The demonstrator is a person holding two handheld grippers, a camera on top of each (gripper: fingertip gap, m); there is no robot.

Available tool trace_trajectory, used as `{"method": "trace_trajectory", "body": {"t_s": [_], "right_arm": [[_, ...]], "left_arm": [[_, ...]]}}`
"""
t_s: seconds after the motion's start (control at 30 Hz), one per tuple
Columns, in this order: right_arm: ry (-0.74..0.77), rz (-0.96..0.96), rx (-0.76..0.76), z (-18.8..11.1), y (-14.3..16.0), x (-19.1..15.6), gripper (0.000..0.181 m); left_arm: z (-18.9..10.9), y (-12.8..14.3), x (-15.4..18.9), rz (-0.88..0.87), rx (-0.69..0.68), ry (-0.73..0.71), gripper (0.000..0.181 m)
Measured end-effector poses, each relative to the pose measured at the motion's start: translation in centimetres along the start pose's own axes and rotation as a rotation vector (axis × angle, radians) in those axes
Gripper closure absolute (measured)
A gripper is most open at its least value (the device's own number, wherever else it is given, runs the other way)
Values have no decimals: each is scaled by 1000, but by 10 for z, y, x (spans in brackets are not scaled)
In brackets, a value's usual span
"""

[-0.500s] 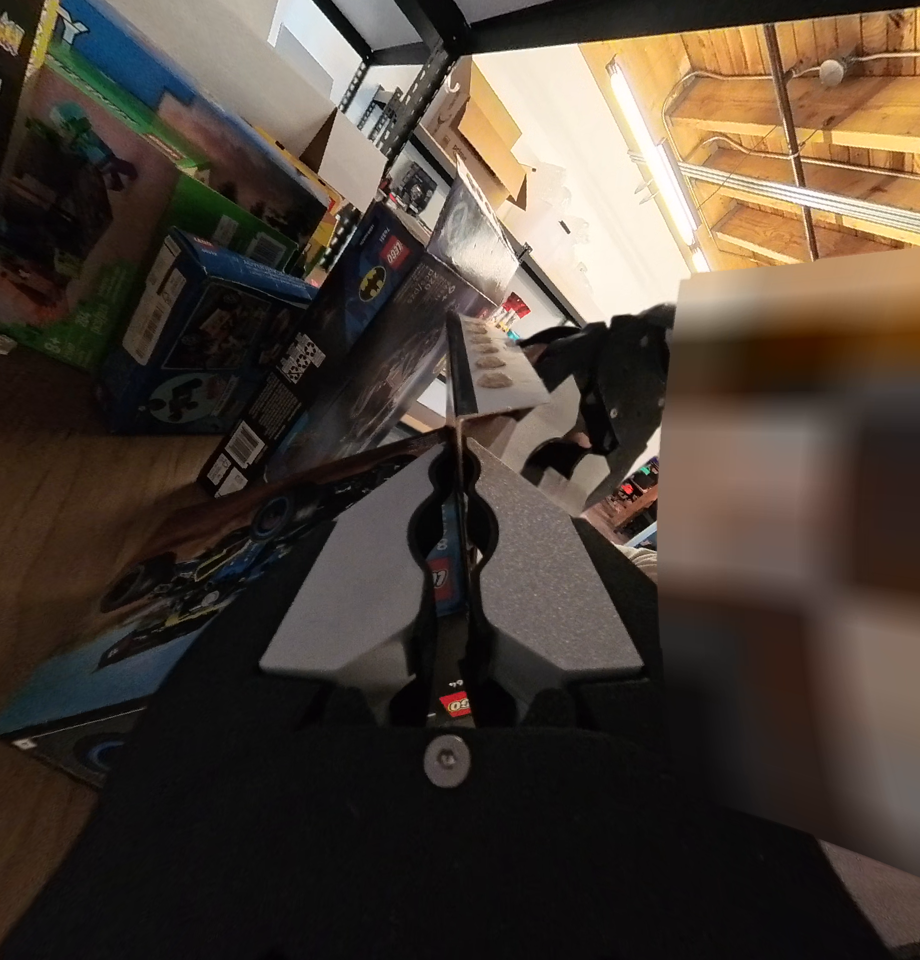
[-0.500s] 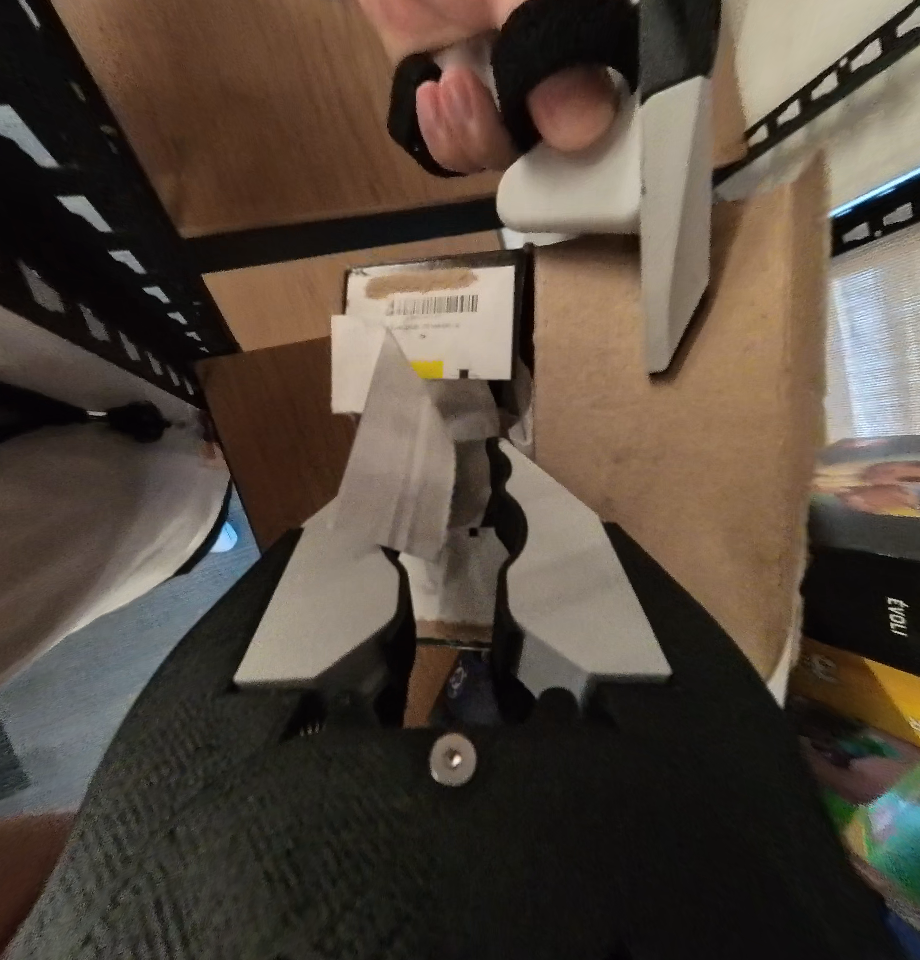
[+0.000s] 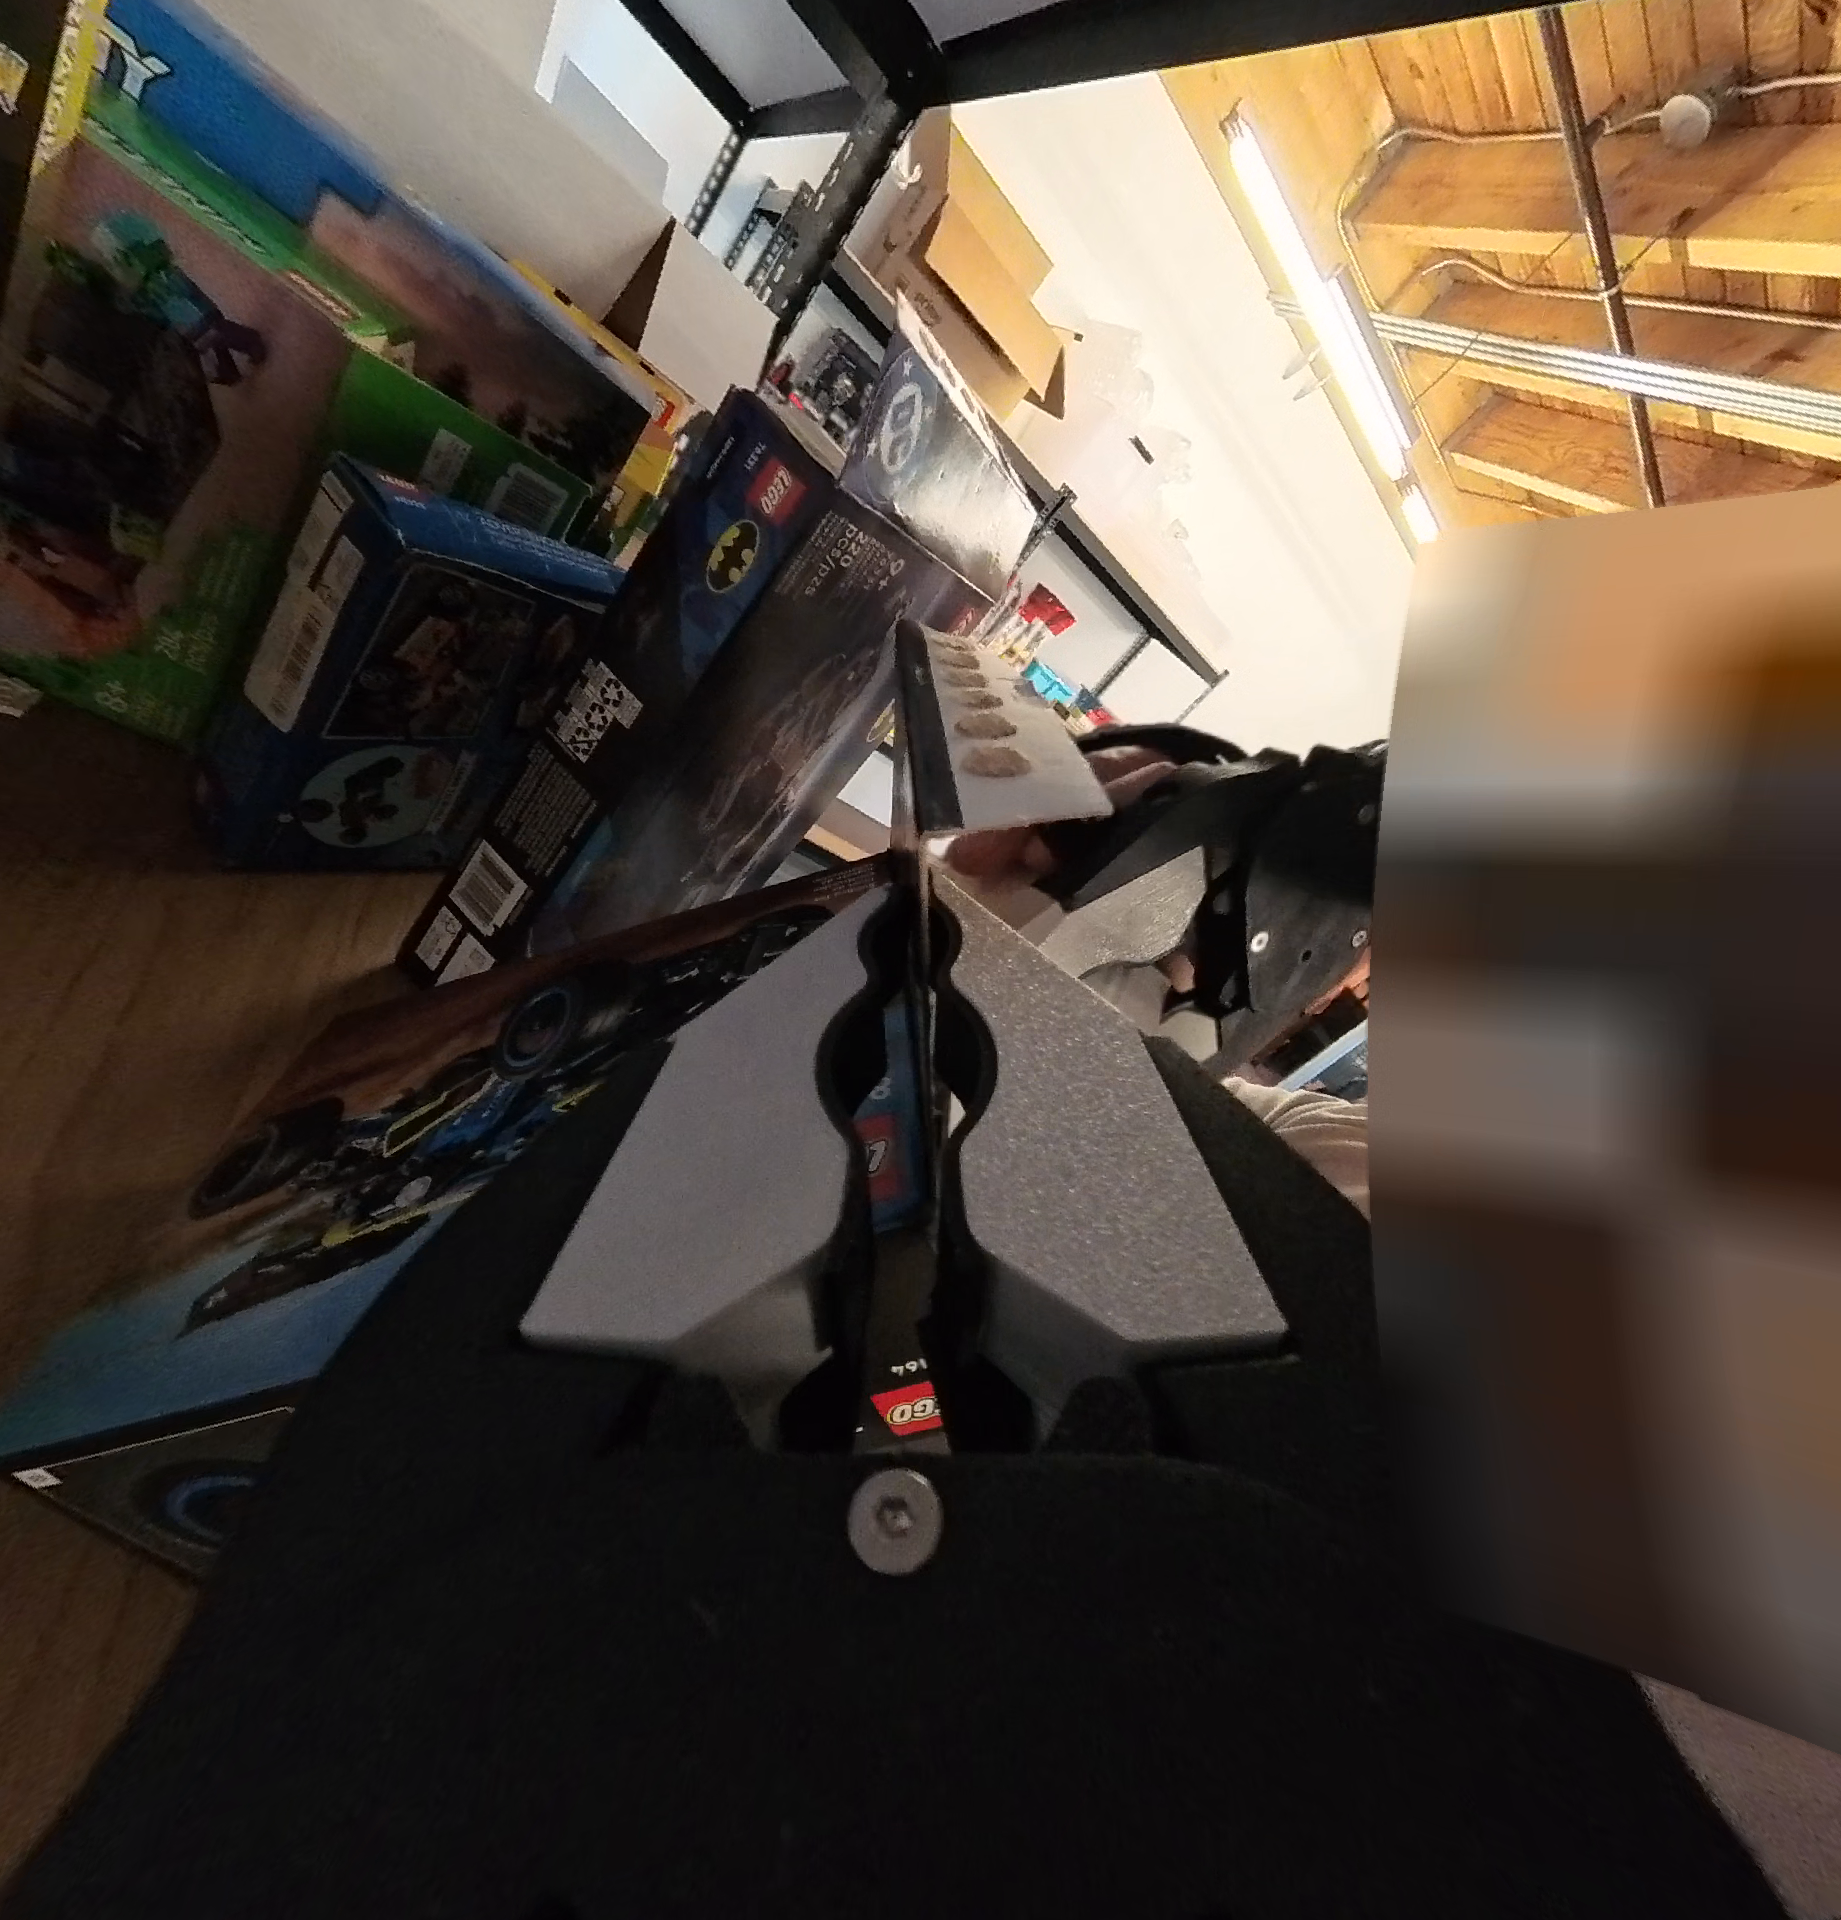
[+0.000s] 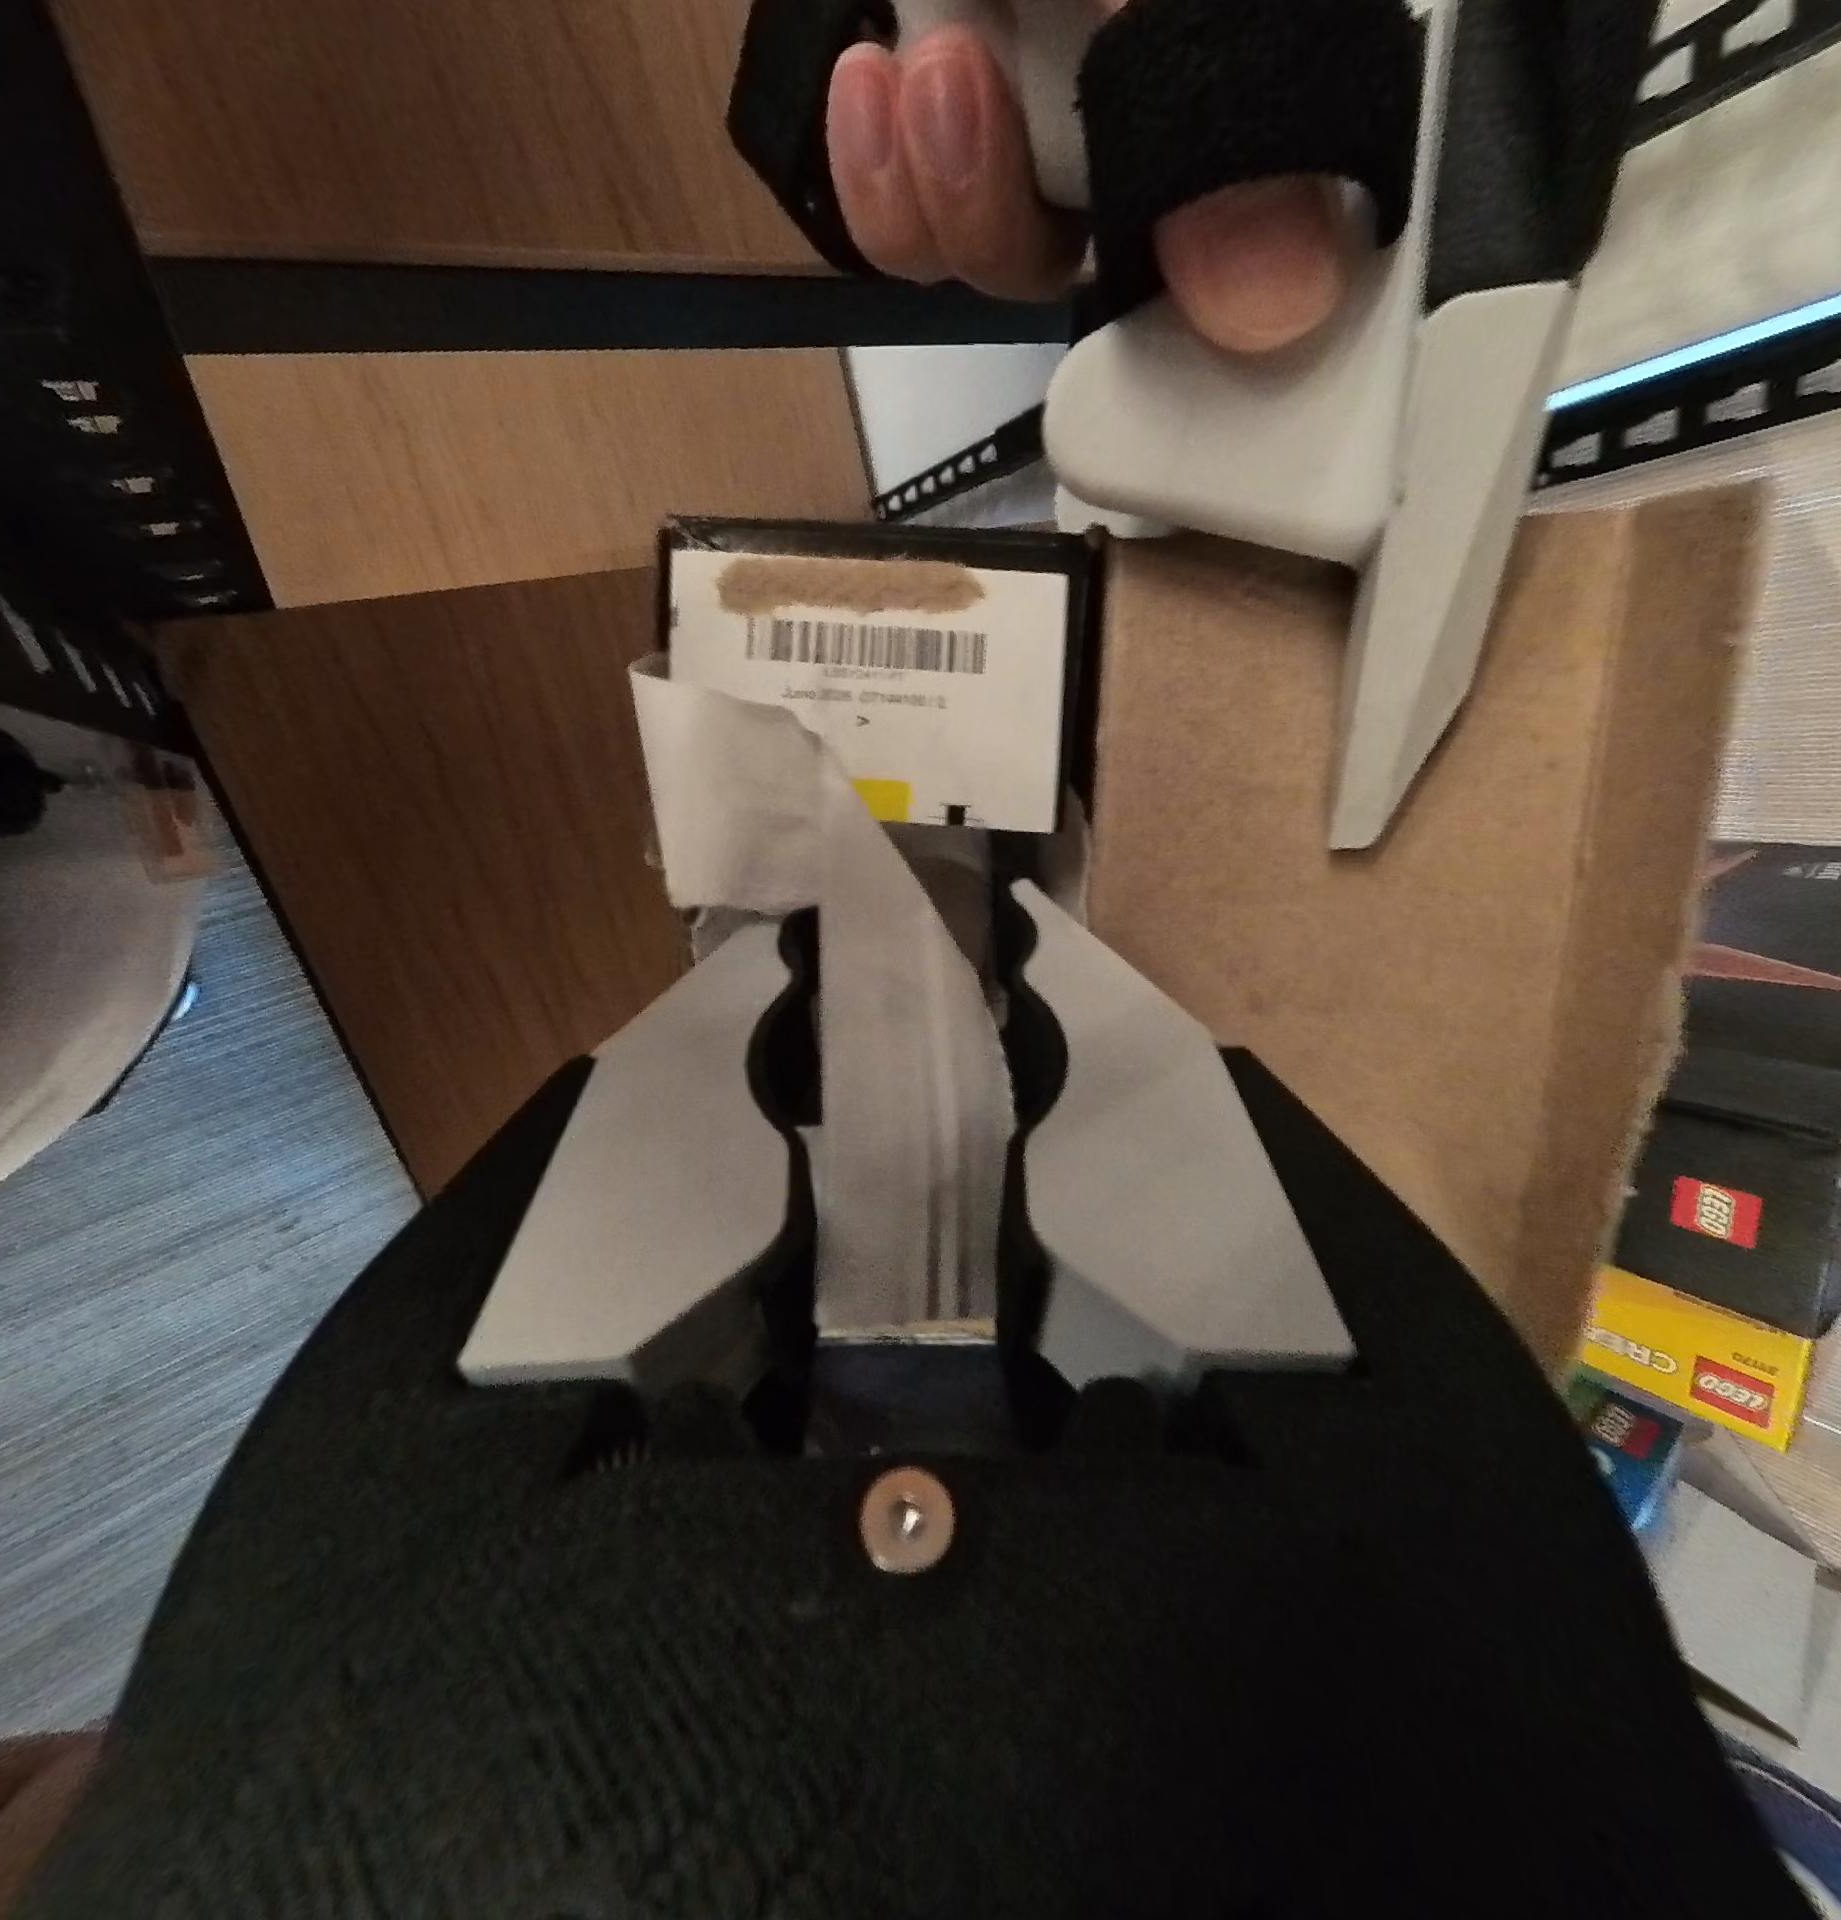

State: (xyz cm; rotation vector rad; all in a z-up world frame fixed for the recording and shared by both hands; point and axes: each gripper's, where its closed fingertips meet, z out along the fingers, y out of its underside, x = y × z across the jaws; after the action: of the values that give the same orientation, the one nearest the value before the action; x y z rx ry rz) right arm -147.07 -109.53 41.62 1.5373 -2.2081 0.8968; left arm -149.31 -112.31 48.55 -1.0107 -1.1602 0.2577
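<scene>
My left gripper (image 3: pixel 911 894) is shut on the thin edge of a flat toy box (image 3: pixel 396 1174) that has a car picture on blue. The box lies tilted on a wooden shelf (image 3: pixel 116 1018). My right gripper shows farther off (image 3: pixel 1186 842) at the box's far end. In the right wrist view, my right gripper (image 4: pixel 905 904) is shut on the box's narrow black end, which bears a white barcode label (image 4: pixel 895 665). A peeled white paper strip (image 4: pixel 750 800) curls down between the fingers. The box's brown cardboard side (image 4: pixel 1415 1039) lies to the right. The left gripper (image 4: pixel 1415 582), held by a hand (image 4: pixel 1238 260), rests against it.
Several toy boxes (image 3: pixel 396 665) lean in a row on the shelf beyond the held box. A black metal rack frame (image 3: pixel 843 125) runs overhead. More boxes are stacked at the right (image 4: pixel 1716 1288). A wooden panel (image 4: pixel 459 810) stands to the left, with grey floor (image 4: pixel 168 1299) below.
In the right wrist view the left gripper and hand have shifted down and right. The loose paper strip has moved off the left finger into the gap. The left wrist view is almost unchanged.
</scene>
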Motion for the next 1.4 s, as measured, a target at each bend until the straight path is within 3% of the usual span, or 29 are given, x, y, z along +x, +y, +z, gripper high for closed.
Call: {"method": "trace_trajectory", "body": {"t_s": [0.13,0.27,0.3,0.63,1.3,1.4], "right_arm": [[-27,31,-5,6,2,-5,148],[-28,79,61,-5,0,-8,168],[13,86,78,-8,0,-5,181],[-2,302,252,-14,9,-26,181],[33,270,353,-19,19,-29,180],[78,318,387,-25,21,-10,165]], "left_arm": [[0,1,1,10,0,-2,181],[0,5,3,13,-5,-2,181],[1,6,3,14,-7,-1,181],[3,13,7,16,-21,18,181],[12,19,7,7,-22,13,181],[12,10,2,22,-5,-8,181]]}}
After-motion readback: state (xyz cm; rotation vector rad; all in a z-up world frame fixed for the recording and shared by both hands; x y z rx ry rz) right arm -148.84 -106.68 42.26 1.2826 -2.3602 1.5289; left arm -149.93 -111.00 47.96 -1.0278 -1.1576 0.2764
